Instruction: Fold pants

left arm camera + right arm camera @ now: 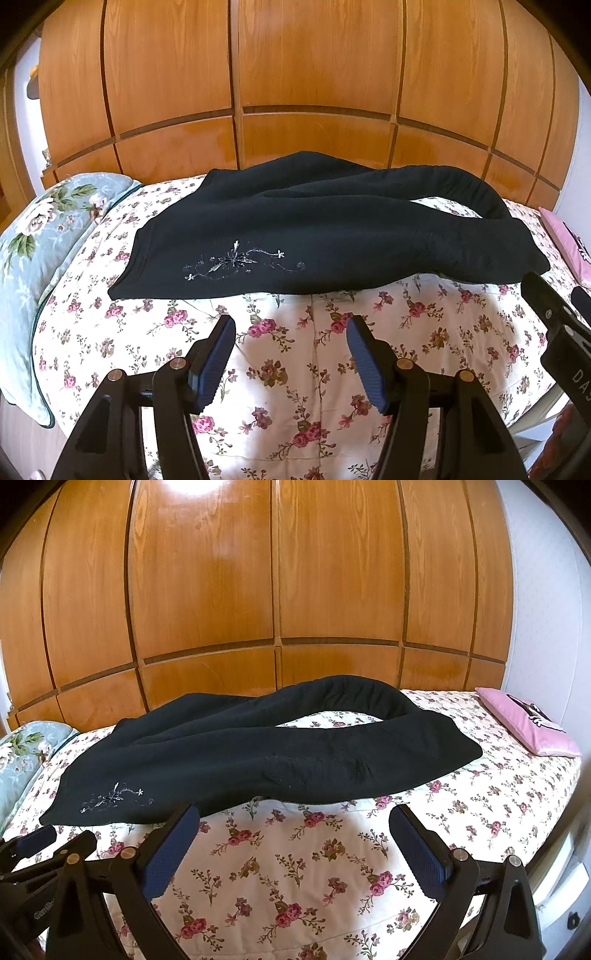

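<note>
Your left hand-held gripper (290, 354) and right hand-held gripper (295, 845) both gape wide, holding nothing. The black pants (258, 753) lie bunched across mid-frame on the bed (295, 867). Pinch one layer only and the fold will skew.

Matt black cloth pants (332, 236); glossy wood wardrobe (314, 74).

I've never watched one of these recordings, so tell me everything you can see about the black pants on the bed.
The black pants look like soft, thick knit fabric. They lie sideways across the floral bedspread, loosely doubled, with wrinkles. The gathered elastic waistband loops open at the right and shows bedspread through it. A pale floral embroidery sits near the hemmed leg end on the left. Only the bedspread touches them; both hand-held grippers sit open in front, apart from the cloth.
</note>
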